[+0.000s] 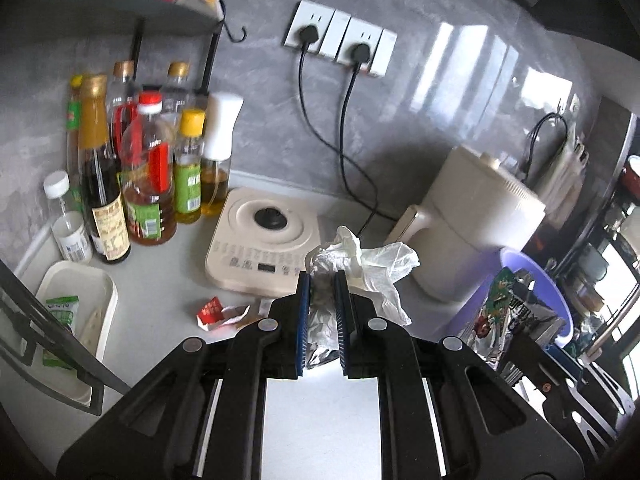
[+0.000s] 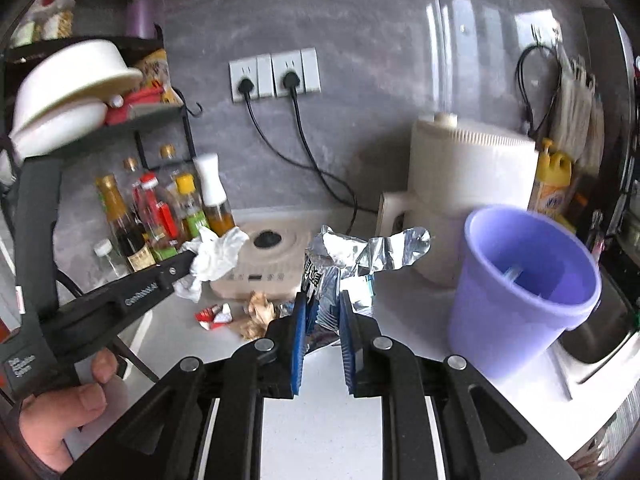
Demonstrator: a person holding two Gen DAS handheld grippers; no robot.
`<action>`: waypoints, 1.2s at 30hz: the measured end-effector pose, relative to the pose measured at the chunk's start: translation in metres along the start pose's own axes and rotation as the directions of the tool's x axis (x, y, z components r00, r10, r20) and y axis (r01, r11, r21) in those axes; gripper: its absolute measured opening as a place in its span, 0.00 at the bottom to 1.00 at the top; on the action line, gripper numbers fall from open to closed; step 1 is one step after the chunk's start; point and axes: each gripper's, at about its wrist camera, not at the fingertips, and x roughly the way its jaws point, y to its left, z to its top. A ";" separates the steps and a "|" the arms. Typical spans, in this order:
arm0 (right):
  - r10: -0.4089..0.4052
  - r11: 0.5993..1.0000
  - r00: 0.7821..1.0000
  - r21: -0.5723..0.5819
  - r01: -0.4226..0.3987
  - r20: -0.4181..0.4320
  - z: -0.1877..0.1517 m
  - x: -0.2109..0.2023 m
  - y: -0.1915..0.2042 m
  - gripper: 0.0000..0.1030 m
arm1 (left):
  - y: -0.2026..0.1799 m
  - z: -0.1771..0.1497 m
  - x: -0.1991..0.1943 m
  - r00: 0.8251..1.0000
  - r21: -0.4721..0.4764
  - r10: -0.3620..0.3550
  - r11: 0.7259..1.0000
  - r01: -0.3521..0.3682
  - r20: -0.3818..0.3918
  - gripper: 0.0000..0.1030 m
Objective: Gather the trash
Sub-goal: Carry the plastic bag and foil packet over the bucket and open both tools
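Black grippers (image 1: 323, 280), blue ribbed pads (image 2: 299, 344).

I see a pale grey kitchen counter (image 1: 168, 292). Far on the left, a bunch of sauce and oil bottles (image 1: 144, 168) stands on it. Near them sits a flat cream cooker base (image 1: 264, 240). A small red and white wrapper (image 1: 212, 312) lies in front. A purple plastic bucket (image 2: 524, 288) stands on the right, beside a tall cream kettle (image 2: 464, 184).
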 end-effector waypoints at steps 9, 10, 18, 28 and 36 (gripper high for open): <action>-0.016 1.000 0.995 -0.001 0.016 0.095 0.020 -0.038 -0.026 0.16 | -0.038 0.010 -0.010 0.998 0.033 -0.037 0.999 0.036 0.046 0.12; -0.021 1.000 0.995 -0.003 0.021 0.102 0.021 -0.040 -0.029 0.16 | -0.043 0.010 -0.010 0.998 0.037 -0.043 0.998 0.042 0.048 0.13; -0.064 0.998 0.986 0.034 0.059 0.155 0.031 -0.060 -0.072 0.16 | -0.096 0.011 -0.006 0.993 0.090 -0.098 0.992 0.092 0.063 0.13; -0.074 0.995 0.980 0.078 0.060 0.184 0.030 -0.073 -0.117 0.16 | -0.152 0.004 0.001 0.991 0.151 -0.108 0.984 0.097 0.072 0.13; -0.059 0.994 0.983 0.105 0.041 0.172 0.025 -0.068 -0.170 0.16 | -0.196 -0.010 0.015 0.994 0.175 -0.087 0.982 0.075 0.061 0.13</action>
